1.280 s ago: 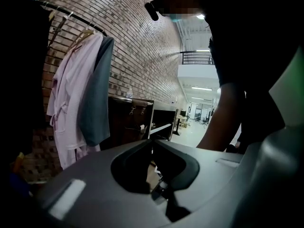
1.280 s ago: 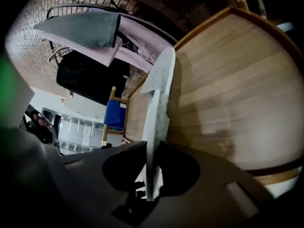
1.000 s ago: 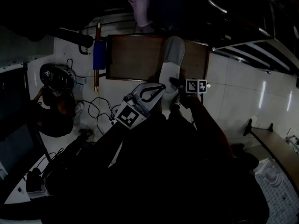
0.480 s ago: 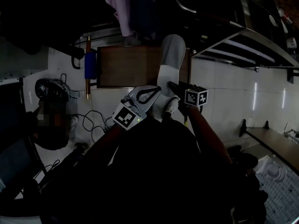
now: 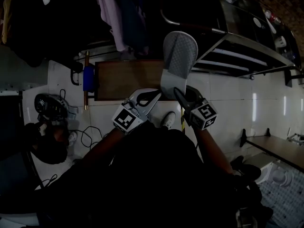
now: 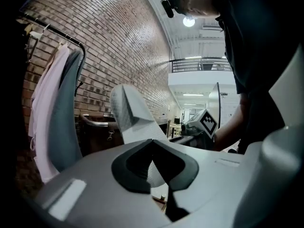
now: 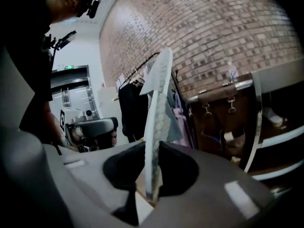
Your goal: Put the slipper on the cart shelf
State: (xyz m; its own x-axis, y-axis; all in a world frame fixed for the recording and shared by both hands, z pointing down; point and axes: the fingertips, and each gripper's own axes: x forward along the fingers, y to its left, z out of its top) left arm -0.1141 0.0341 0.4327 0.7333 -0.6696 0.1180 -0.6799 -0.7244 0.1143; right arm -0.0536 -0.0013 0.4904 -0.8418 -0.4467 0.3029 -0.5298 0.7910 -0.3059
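The grey fabric slipper (image 5: 178,61) is hanging in the air, sole showing and toe pointing away from the person. It is hovering over the far edge of the brown rectangular board (image 5: 126,77), beside the steel tiered cart (image 5: 237,56). The right tongs (image 5: 177,91) are pinching its heel end, the sole standing edge-on between them. The left tongs (image 5: 158,92) are sitting pressed together on nothing, just beside that heel.

A brick wall (image 6: 118,46) stands behind a clothes rail hung with garments (image 6: 52,118), a ceiling lamp (image 6: 189,21) glares overhead, and cables (image 5: 90,134) trail across what looks like pale tiled floor (image 5: 228,103).
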